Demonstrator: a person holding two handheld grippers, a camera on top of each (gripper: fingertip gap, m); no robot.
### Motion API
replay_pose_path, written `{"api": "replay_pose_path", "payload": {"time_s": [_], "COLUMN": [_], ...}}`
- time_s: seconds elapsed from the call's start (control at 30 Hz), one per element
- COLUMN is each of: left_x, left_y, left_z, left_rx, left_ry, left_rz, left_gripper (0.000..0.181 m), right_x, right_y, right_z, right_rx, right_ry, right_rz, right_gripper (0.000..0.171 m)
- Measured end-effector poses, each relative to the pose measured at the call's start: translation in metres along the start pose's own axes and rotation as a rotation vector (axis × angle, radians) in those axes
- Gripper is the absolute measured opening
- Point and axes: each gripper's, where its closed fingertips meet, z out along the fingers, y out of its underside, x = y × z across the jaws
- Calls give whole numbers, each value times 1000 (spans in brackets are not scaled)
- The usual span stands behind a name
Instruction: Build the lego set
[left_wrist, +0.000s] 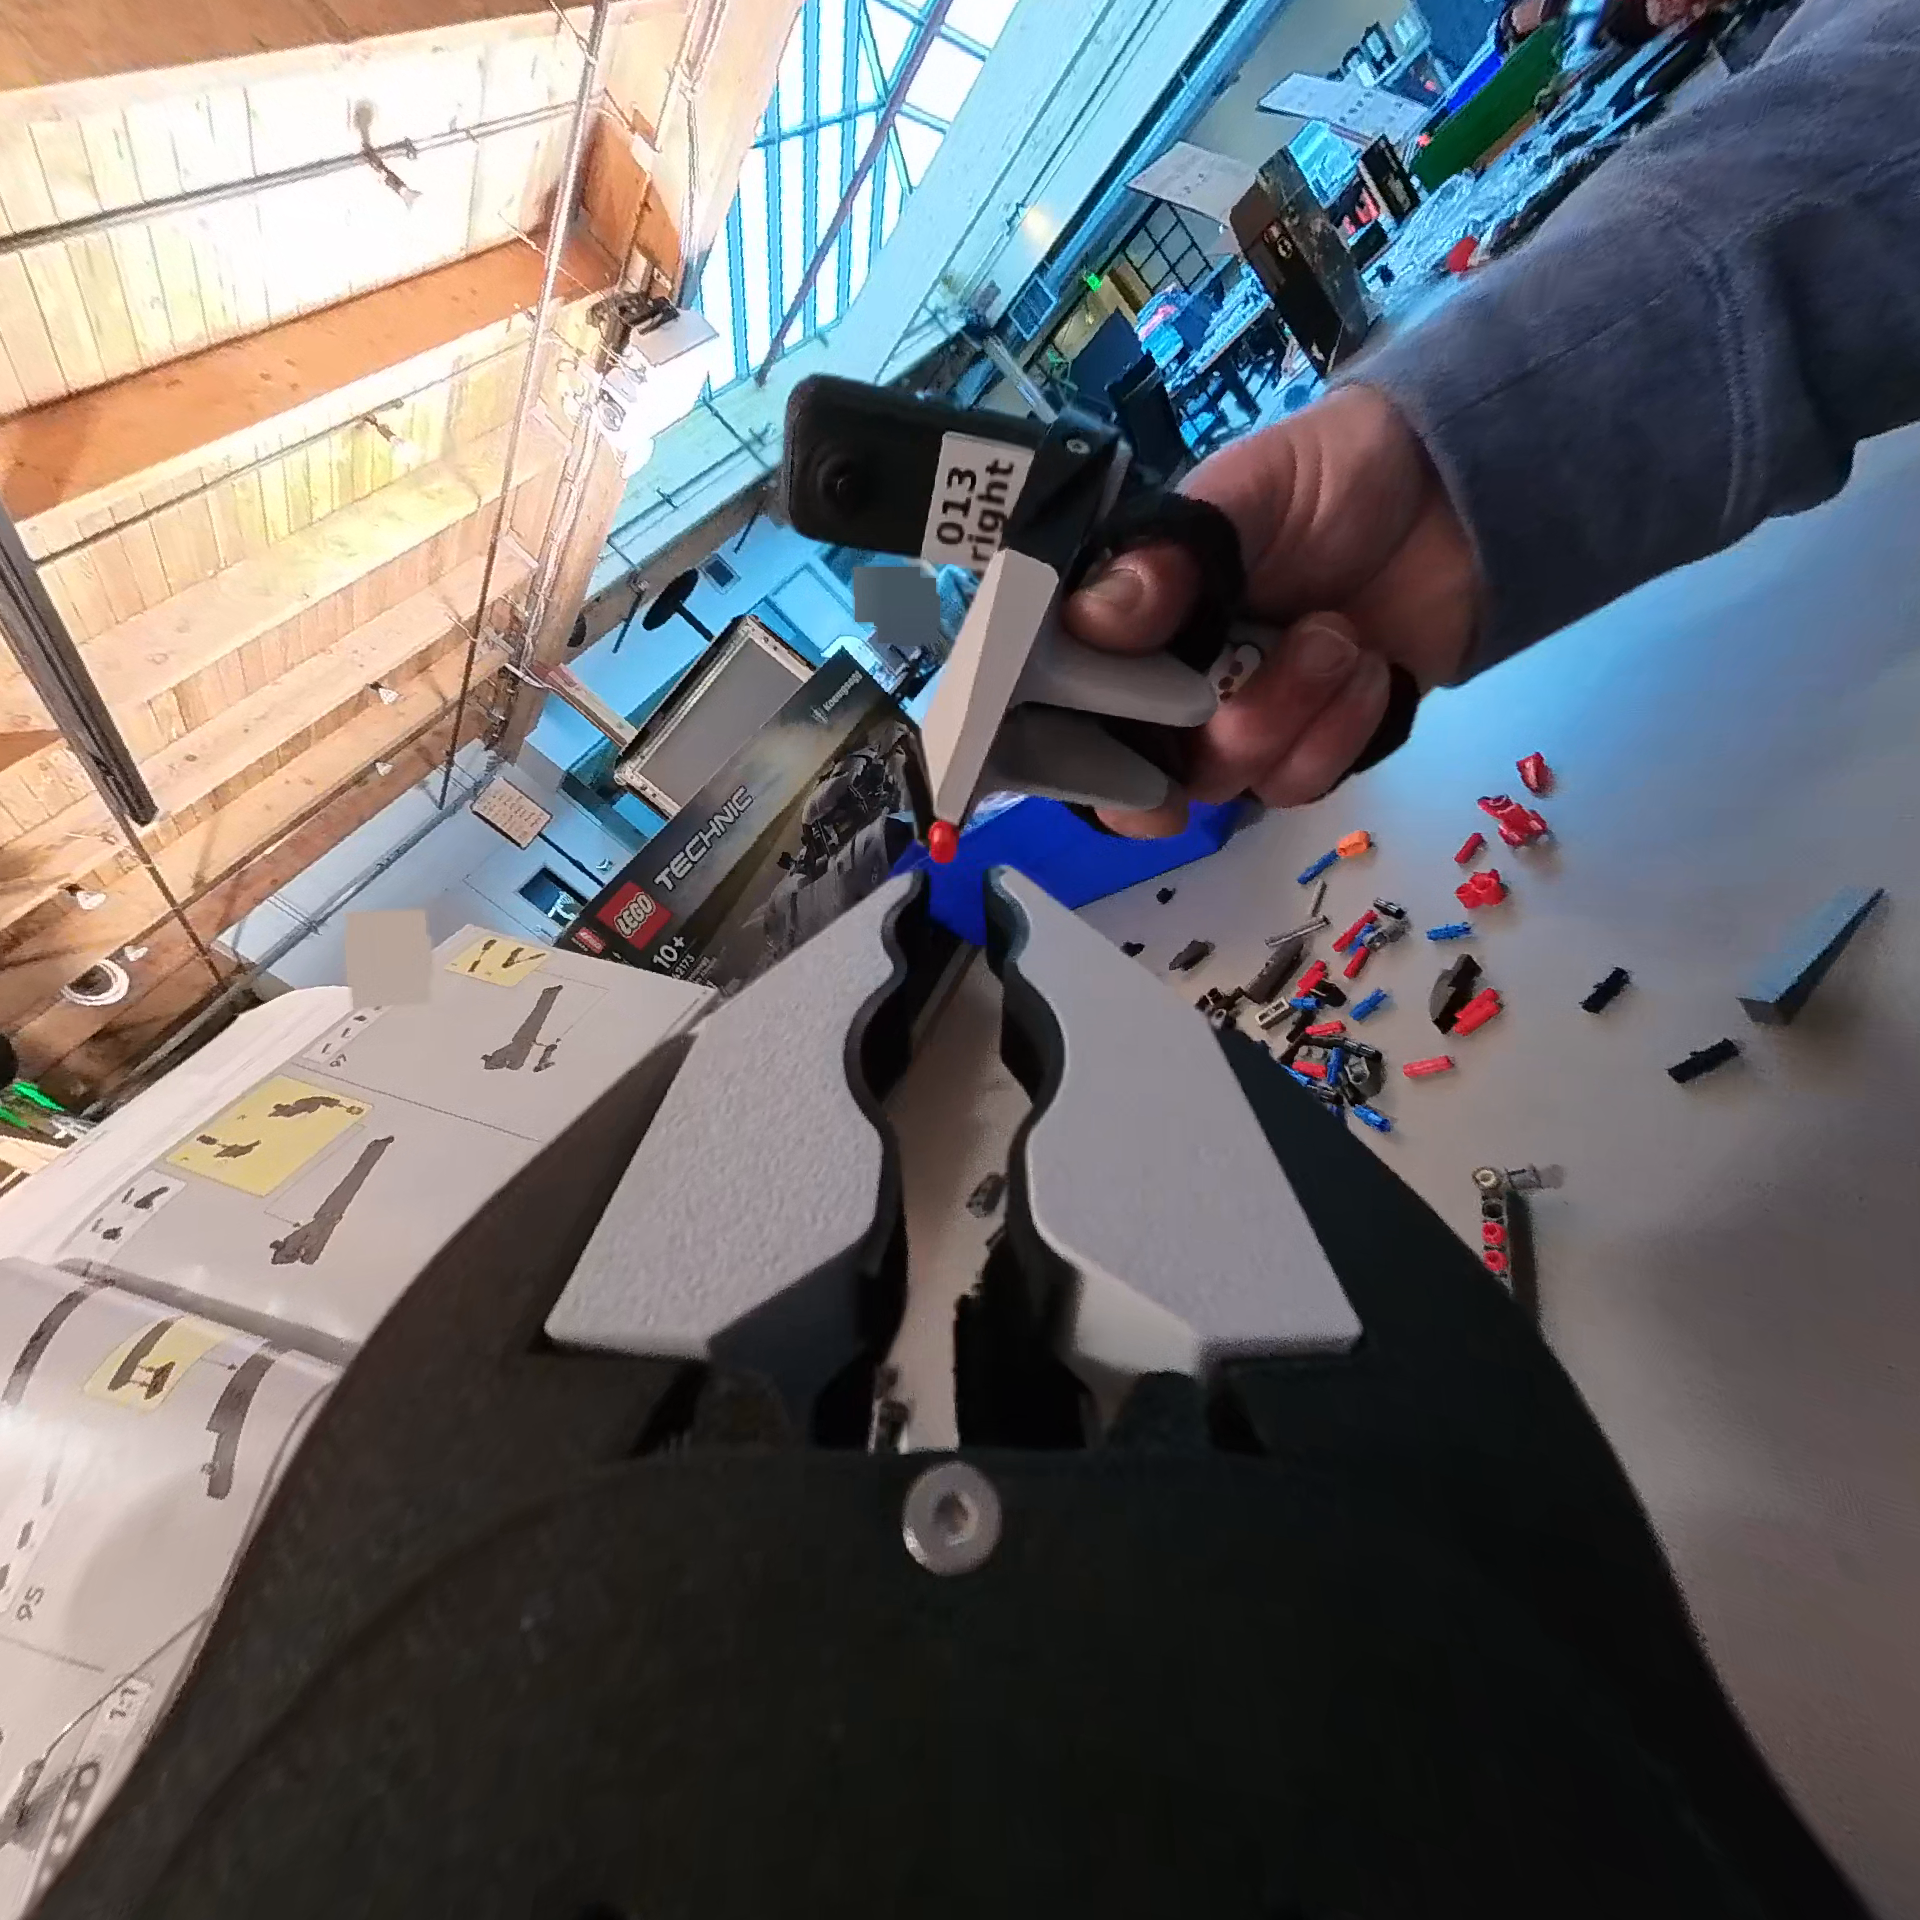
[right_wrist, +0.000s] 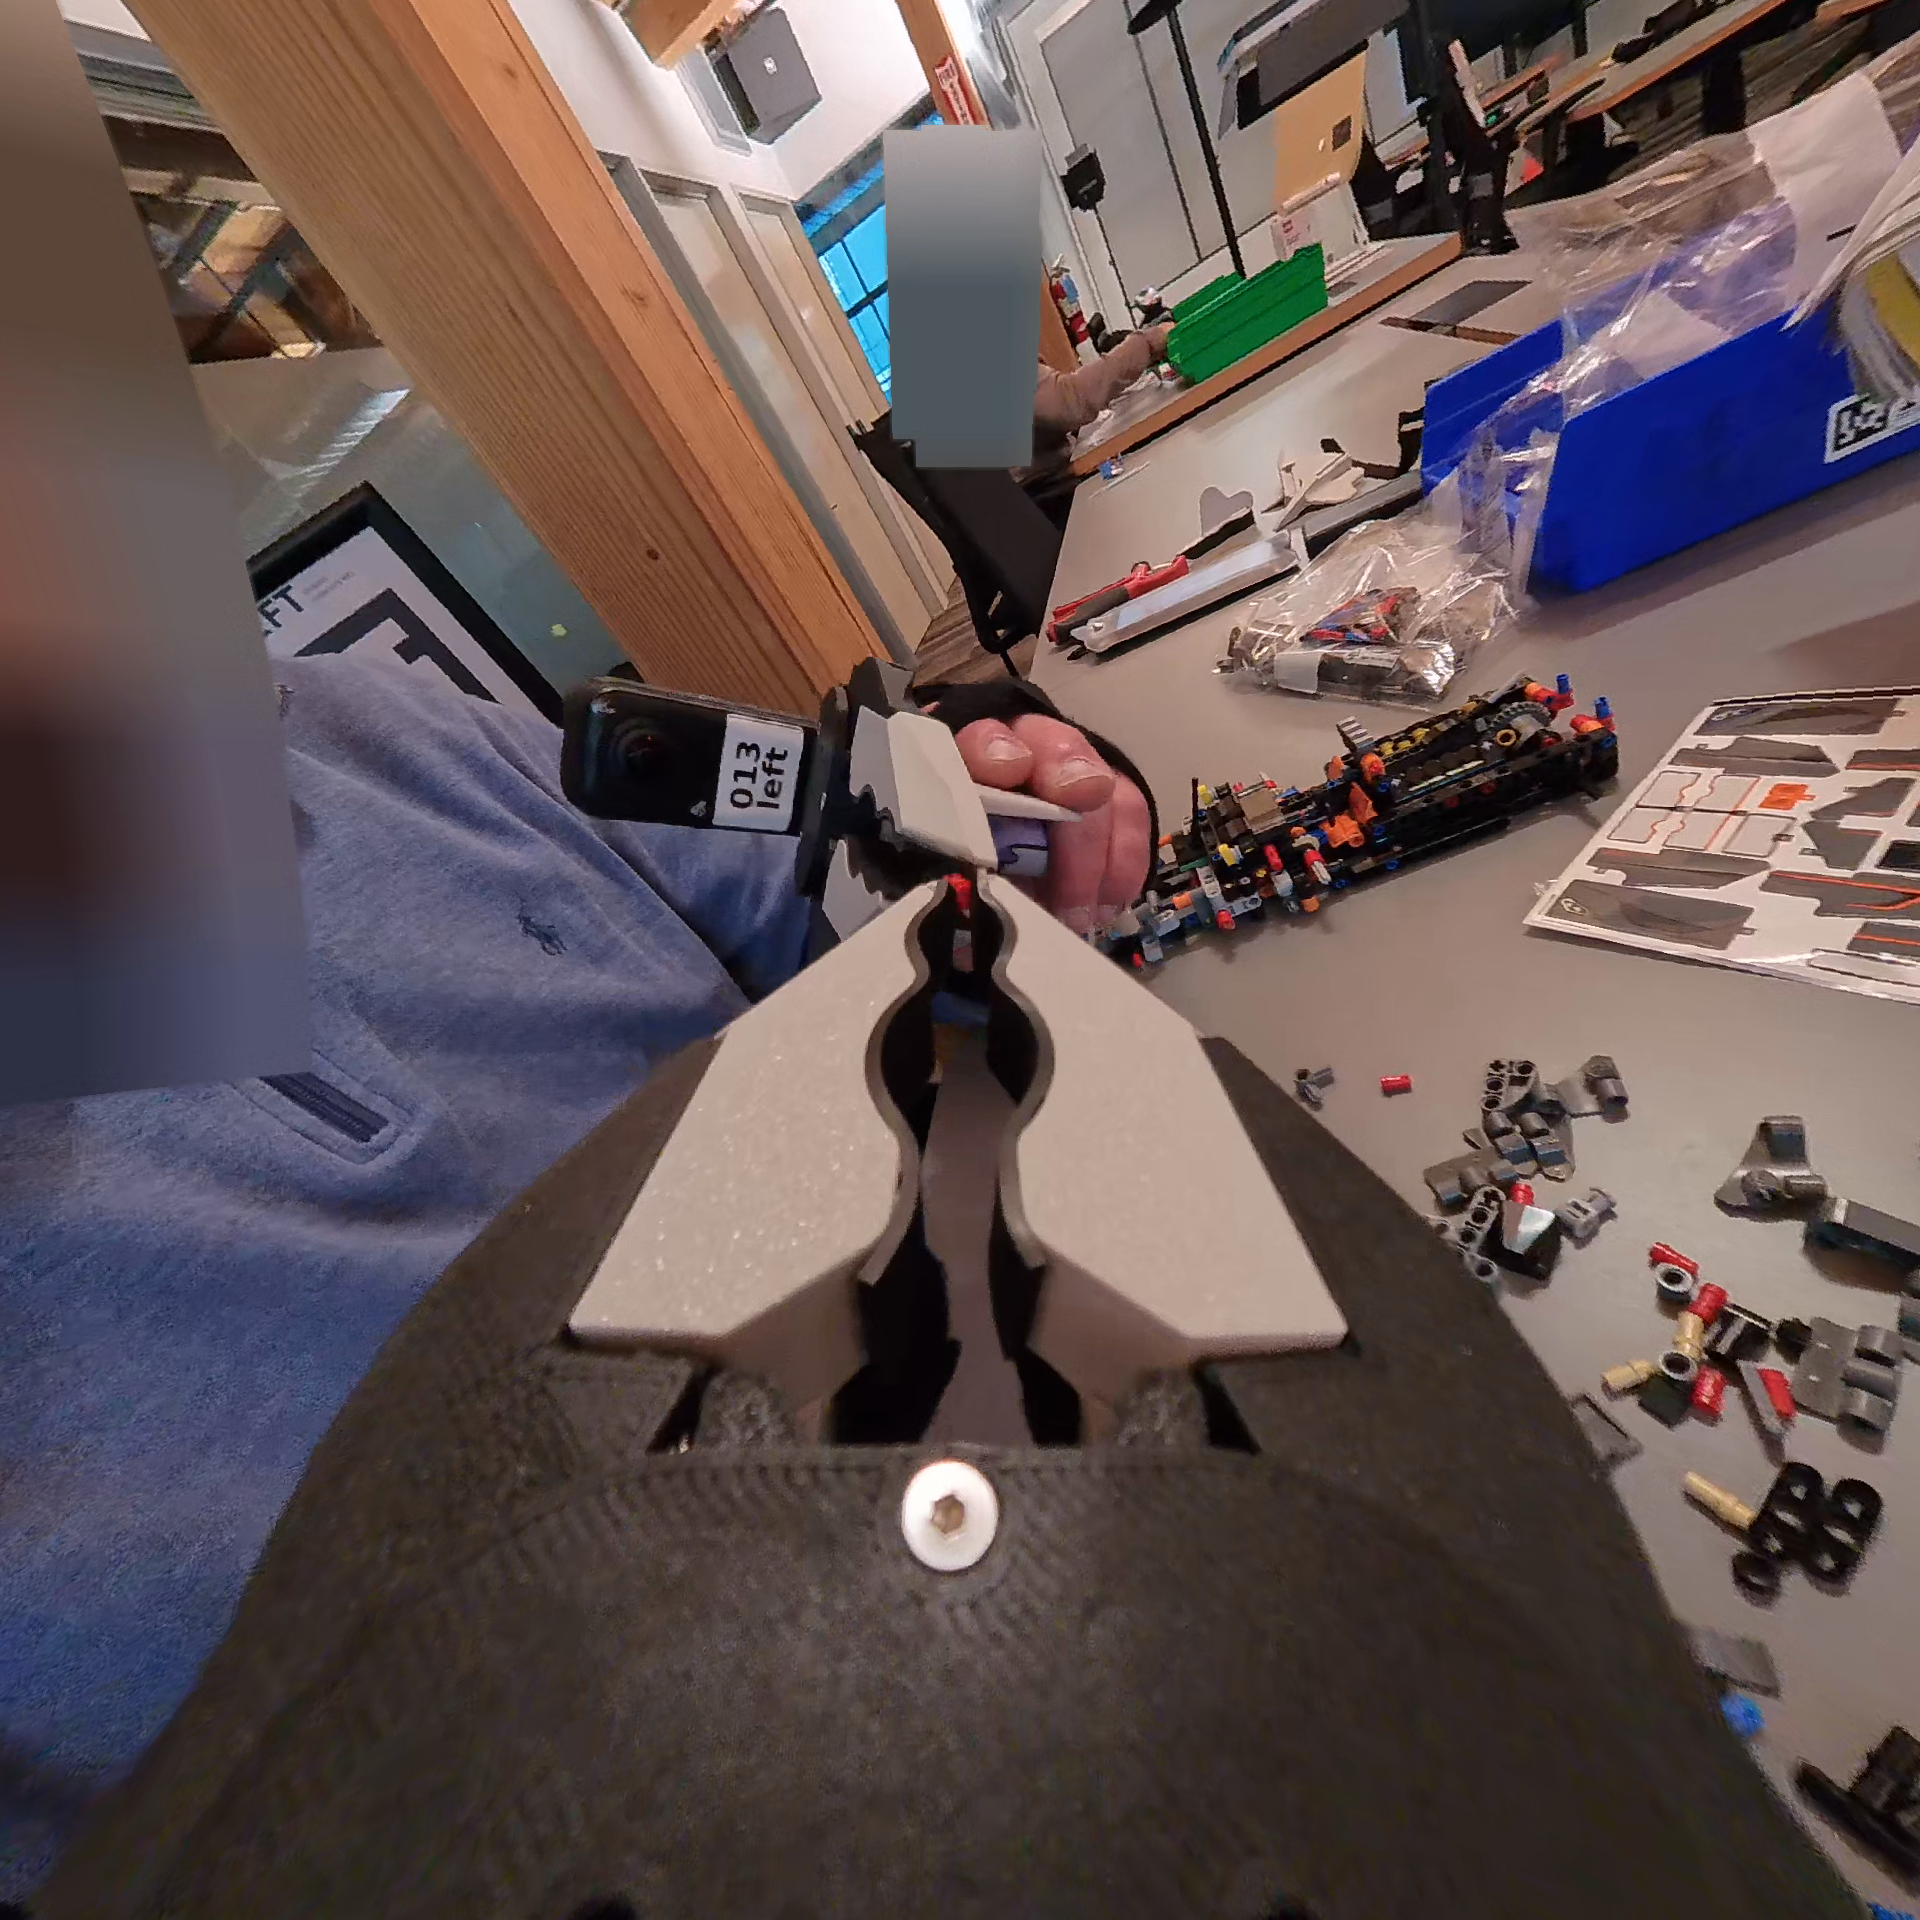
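Note:
My right gripper (right_wrist: 958, 902) is shut on a small red pin (right_wrist: 958, 891) at its fingertips and is raised above the table. In the left wrist view the right gripper (left_wrist: 951, 816) points down, with the red pin (left_wrist: 942, 840) just above my left gripper's tips. My left gripper (left_wrist: 956, 883) has a narrow gap between its fingers and nothing shows in it. In the right wrist view the left gripper (right_wrist: 980, 854) points at the red pin, almost touching. A long, partly built black model (right_wrist: 1403, 800) lies on the grey table (right_wrist: 1351, 1018) behind.
Loose red, blue and black pieces (left_wrist: 1351, 997) lie on the table, with more grey and black ones (right_wrist: 1558, 1195). An open instruction booklet (left_wrist: 312, 1143) and the set's box (left_wrist: 748, 862) are on the left. A sticker sheet (right_wrist: 1766, 862), a bag of parts (right_wrist: 1371, 613) and a blue bin (right_wrist: 1662, 468) are at the back right. My left and right fingertips are right by each other.

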Motion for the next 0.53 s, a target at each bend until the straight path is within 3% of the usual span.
{"api": "replay_pose_path", "payload": {"time_s": [0.23,0.53], "left_x": [25,102], "left_y": [31,92], "left_z": [-1,-18], "left_rx": [-149,-428], "left_ry": [169,528], "left_rz": [-126,-314], "left_gripper": [15,18], "right_x": [17,50], "right_y": [29,126], "right_z": [-18,-24], "right_rx": [-169,-653], "right_ry": [183,470], "right_rz": [-123,-402], "right_gripper": [0,0]}}
